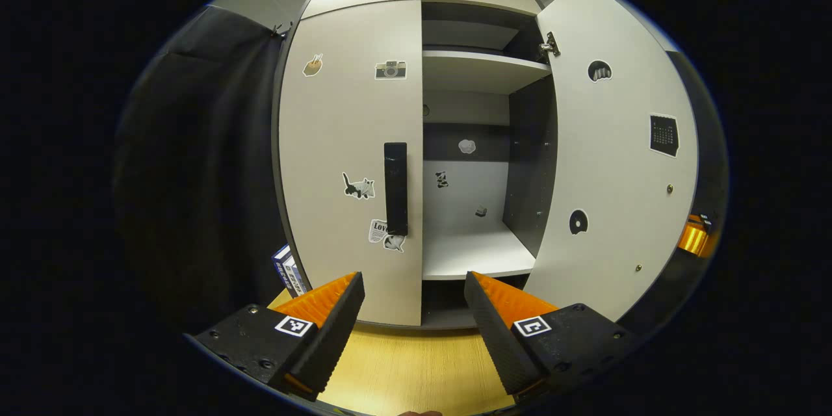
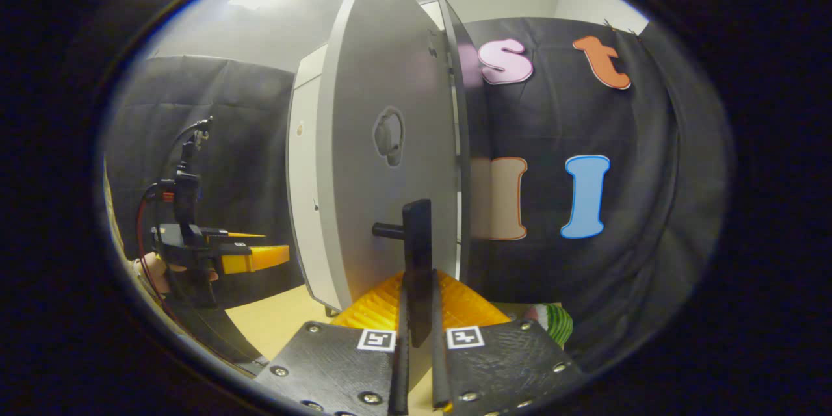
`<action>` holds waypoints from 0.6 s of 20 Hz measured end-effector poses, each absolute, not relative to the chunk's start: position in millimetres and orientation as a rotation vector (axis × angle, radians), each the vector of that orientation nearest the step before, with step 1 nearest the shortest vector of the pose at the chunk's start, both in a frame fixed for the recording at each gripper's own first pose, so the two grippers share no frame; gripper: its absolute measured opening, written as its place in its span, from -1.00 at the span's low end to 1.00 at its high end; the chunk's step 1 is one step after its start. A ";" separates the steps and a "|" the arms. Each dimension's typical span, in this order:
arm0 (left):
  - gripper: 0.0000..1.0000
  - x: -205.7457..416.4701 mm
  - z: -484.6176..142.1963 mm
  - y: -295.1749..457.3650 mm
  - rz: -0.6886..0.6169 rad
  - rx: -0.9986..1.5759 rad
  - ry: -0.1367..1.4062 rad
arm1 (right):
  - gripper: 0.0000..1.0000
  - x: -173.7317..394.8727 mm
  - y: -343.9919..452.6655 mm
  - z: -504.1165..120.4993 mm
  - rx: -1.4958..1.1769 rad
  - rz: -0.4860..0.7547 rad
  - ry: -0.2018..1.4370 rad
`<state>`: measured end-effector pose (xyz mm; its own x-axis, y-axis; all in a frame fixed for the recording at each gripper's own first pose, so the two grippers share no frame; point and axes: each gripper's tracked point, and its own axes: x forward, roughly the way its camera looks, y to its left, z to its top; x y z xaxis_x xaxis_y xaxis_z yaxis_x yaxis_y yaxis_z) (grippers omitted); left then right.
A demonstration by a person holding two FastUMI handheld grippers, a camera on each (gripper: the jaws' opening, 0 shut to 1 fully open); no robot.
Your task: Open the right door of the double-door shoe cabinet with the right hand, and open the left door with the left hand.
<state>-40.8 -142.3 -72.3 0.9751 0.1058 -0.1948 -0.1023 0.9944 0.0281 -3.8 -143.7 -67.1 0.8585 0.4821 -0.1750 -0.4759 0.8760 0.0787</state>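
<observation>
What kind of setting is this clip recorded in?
Probably a staged recording booth, not a lived-in home: black cloth walls hang round a sticker-covered shoe cabinet that stands on a wooden tabletop, and its shelves hold no shoes.

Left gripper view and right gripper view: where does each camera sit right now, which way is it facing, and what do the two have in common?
Left gripper view: rides the left tool, open, facing the shoe cabinet's front; closed left door with its black handle, right door swung open, shelves inside.
Right gripper view: rides the right tool, shut on the right door's handle, looking along that door's outer face; the left tool and a hand show far left.
Shared: right door, cabinet, wooden floor.
</observation>
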 end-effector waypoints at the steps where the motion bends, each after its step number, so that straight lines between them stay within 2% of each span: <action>1: 0.94 -37.4 -71.8 -140.4 0.100 0.020 0.195 | -0.64 -7.2 -144.1 -72.1 0.033 0.503 0.207; 2: 0.93 -34.0 -71.7 -138.4 0.095 0.023 0.193 | -0.59 -10.1 -143.9 -77.0 0.043 0.502 0.222; 4: 0.93 -26.4 -70.3 -132.8 0.085 0.031 0.191 | -0.23 -11.1 -149.7 -81.6 0.054 0.458 0.228; 6: 0.94 -16.6 -67.4 -129.2 0.067 0.043 0.183 | -0.02 -11.5 -159.3 -82.5 0.059 0.408 0.226; 7: 0.94 -11.3 -66.5 -126.6 0.060 0.051 0.179 | 0.24 -14.2 -161.4 -82.6 0.073 0.387 0.225; 8: 0.94 -5.3 -65.4 -124.3 0.055 0.059 0.176 | 0.35 -18.4 -167.5 -80.7 0.085 0.362 0.225; 9: 0.94 0.9 -65.3 -122.2 0.048 0.069 0.177 | 0.55 -20.2 -172.7 -80.8 0.092 0.333 0.223; 12: 0.93 23.3 -63.8 -117.0 0.028 0.082 0.168 | 0.58 -28.8 -190.2 -82.6 0.105 0.245 0.223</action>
<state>23.3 -117.0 -63.8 0.9856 0.0350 -0.1656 -0.0213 0.9963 0.0838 -28.8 -190.2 -82.6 0.9456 0.2521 -0.2056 -0.2290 0.9648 0.1296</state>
